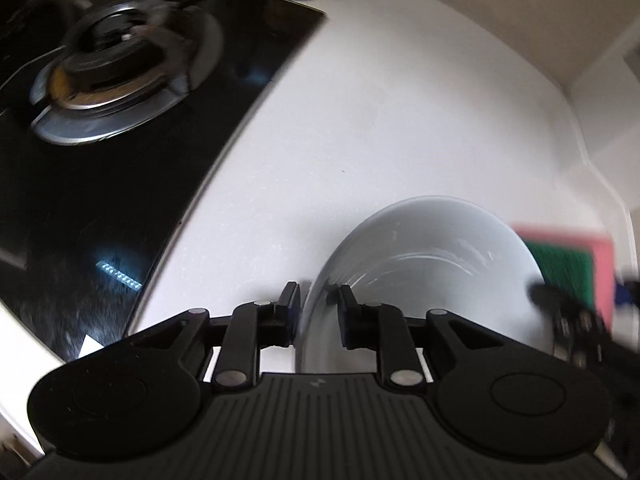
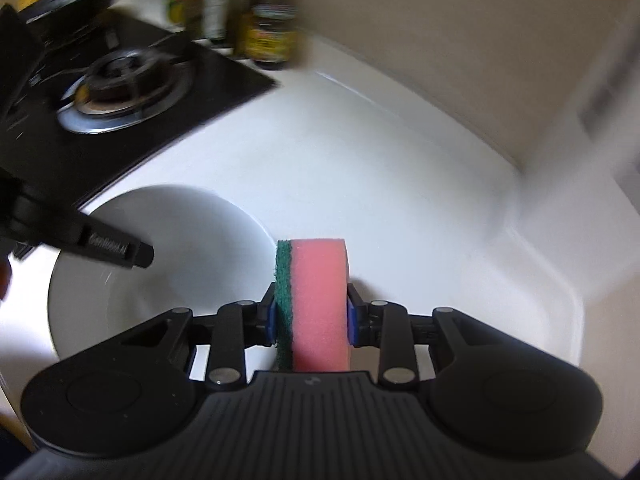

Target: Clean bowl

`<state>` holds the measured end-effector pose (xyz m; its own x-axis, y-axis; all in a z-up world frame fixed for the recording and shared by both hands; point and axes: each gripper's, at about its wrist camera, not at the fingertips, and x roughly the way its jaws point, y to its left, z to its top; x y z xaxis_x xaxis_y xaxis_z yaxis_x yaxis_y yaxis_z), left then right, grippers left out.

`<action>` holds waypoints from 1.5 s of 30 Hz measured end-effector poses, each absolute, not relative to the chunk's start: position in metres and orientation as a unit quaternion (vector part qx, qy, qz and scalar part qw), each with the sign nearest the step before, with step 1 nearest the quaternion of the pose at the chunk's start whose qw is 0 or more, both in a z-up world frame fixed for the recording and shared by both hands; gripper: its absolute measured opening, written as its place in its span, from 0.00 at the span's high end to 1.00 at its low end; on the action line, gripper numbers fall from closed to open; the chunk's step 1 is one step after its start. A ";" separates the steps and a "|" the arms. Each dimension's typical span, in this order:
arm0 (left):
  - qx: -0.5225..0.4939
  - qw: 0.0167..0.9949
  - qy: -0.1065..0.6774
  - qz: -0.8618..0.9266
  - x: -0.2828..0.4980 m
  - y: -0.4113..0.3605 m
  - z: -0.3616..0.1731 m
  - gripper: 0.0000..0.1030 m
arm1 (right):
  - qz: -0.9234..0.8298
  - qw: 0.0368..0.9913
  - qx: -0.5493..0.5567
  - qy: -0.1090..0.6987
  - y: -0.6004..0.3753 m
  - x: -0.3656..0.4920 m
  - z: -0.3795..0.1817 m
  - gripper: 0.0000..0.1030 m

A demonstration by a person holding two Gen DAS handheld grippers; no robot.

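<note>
The white countertop [image 1: 360,128] fills most of both views, bare through the middle and right and ending at a raised lip against the beige wall [image 2: 460,40] along the upper right. The black glass hob [image 1: 100,184] takes the left of the left wrist view, its straight edge running diagonally from upper centre to lower left; a gas burner [image 1: 120,76] sits at upper left. The white bowl [image 1: 432,264] stands on the counter just beside that hob edge, at lower centre-right in the left wrist view and lower left in the right wrist view.

The left gripper [image 1: 319,308] straddles the bowl's near rim, one finger outside the wall and one inside, jaws apart and not pressing on it. The right gripper [image 2: 311,318] is clamped on a pink sponge [image 2: 320,304] with a green scouring face, held just to the right of the bowl's rim.

Only the right wrist view shows the row of jars and bottles [image 2: 268,36] at the back edge by the hob and a dark pan at upper left. Only the left wrist view shows the streaks inside the bowl and the light reflected on the hob glass.
</note>
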<state>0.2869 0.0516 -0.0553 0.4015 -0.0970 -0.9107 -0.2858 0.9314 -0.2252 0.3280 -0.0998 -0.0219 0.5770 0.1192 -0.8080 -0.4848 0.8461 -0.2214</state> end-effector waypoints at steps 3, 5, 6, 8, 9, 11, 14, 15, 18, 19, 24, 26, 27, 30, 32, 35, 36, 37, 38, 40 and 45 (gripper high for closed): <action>-0.178 0.819 0.542 0.058 0.285 0.048 -0.053 0.73 | 0.153 0.862 -0.193 0.443 -0.108 0.300 -0.017 0.73; -0.180 0.813 0.551 0.058 0.294 0.055 -0.055 0.74 | 0.152 0.858 -0.188 0.453 -0.111 0.296 -0.014 0.73; -0.165 0.813 0.556 0.056 0.299 0.056 -0.058 0.75 | 0.152 0.856 -0.188 0.457 -0.112 0.299 -0.014 0.73; -0.104 0.818 0.565 0.033 0.305 0.041 -0.059 0.78 | 0.151 0.851 -0.196 0.464 -0.110 0.317 -0.015 0.73; -0.082 0.820 0.566 0.019 0.312 0.034 -0.061 0.79 | 0.154 0.848 -0.206 0.463 -0.107 0.323 -0.017 0.73; -0.054 0.820 0.570 -0.007 0.309 0.030 -0.062 0.79 | 0.169 0.841 -0.242 0.454 -0.098 0.343 -0.019 0.73; -0.061 0.825 0.562 -0.014 0.301 0.031 -0.063 0.79 | 0.192 0.835 -0.263 0.443 -0.088 0.360 -0.020 0.73; -0.069 0.828 0.556 -0.007 0.299 0.031 -0.064 0.79 | 0.195 0.835 -0.265 0.441 -0.086 0.364 -0.020 0.73; -0.088 0.845 0.525 0.039 0.297 0.031 -0.069 0.79 | 0.179 0.844 -0.247 0.440 -0.088 0.359 -0.020 0.73; -0.096 0.846 0.522 0.047 0.296 0.030 -0.069 0.78 | 0.170 0.849 -0.235 0.442 -0.091 0.355 -0.020 0.74; -0.113 0.843 0.520 0.074 0.302 0.033 -0.064 0.75 | 0.121 0.864 -0.131 0.470 -0.123 0.310 -0.012 0.74; -0.114 0.844 0.518 0.083 0.300 0.032 -0.063 0.74 | 0.114 0.863 -0.098 0.482 -0.133 0.293 -0.009 0.74; -0.111 0.843 0.519 0.085 0.297 0.028 -0.059 0.73 | 0.111 0.862 -0.088 0.487 -0.136 0.288 -0.011 0.74; -0.098 0.841 0.527 0.078 0.298 0.025 -0.058 0.73 | 0.097 0.868 -0.092 0.478 -0.135 0.290 -0.014 0.74; -0.083 0.838 0.536 0.061 0.298 0.023 -0.059 0.73 | 0.082 0.875 -0.100 0.467 -0.134 0.312 -0.012 0.74; -0.066 0.830 0.553 0.035 0.295 0.020 -0.059 0.74 | 0.086 0.869 -0.107 0.475 -0.133 0.343 -0.016 0.75; -0.067 0.828 0.556 0.030 0.294 0.020 -0.060 0.75 | 0.089 0.867 -0.114 0.476 -0.131 0.350 -0.017 0.75; -0.070 0.827 0.557 0.027 0.292 0.021 -0.060 0.75 | 0.091 0.865 -0.123 0.478 -0.127 0.357 -0.018 0.75; -0.072 0.828 0.555 0.030 0.289 0.021 -0.060 0.75 | 0.094 0.864 -0.128 0.477 -0.123 0.359 -0.017 0.75; -0.077 0.832 0.548 0.042 0.286 0.020 -0.060 0.75 | 0.094 0.863 -0.138 0.477 -0.120 0.357 -0.016 0.75; -0.100 0.830 0.544 0.073 0.286 0.019 -0.062 0.75 | 0.081 0.861 -0.117 0.487 -0.133 0.319 -0.017 0.75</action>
